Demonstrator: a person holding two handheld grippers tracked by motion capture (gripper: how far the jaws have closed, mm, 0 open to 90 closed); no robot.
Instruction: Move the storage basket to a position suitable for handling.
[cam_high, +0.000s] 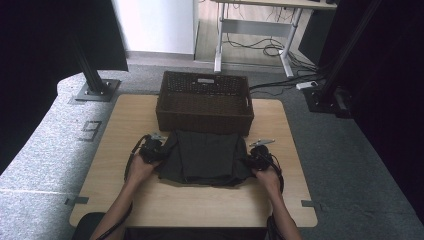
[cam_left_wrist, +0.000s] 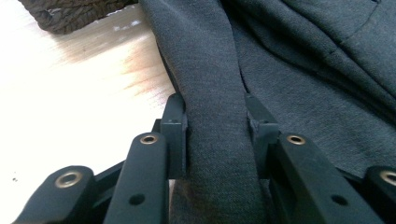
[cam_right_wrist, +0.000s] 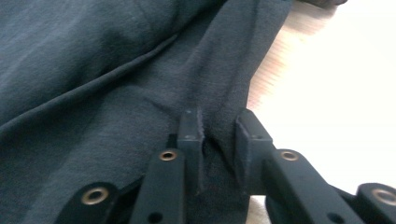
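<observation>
A light wooden table is seen from above, and on it, beyond both grippers, a dark woven basket is placed with its near wall just behind the cloth. Between the two grippers a dark grey folded garment is spread flat on the table, its far edge touching or almost touching the basket; which of the two cannot be told. The left gripper is held at the left edge of the garment by the person's left hand, and the right gripper is held at the right edge by the right hand. In the left gripper view a thick fold of the grey fabric is seen running between the two black jaws, which are pressed against it from both sides, so this gripper is clamped on the garment; a corner of the basket is visible far ahead and to the left of the jaws. In the right gripper view a bunched fold of the fabric is likewise caught between the jaws, which are closed on it, and bare table is seen beside the right jaw.
</observation>
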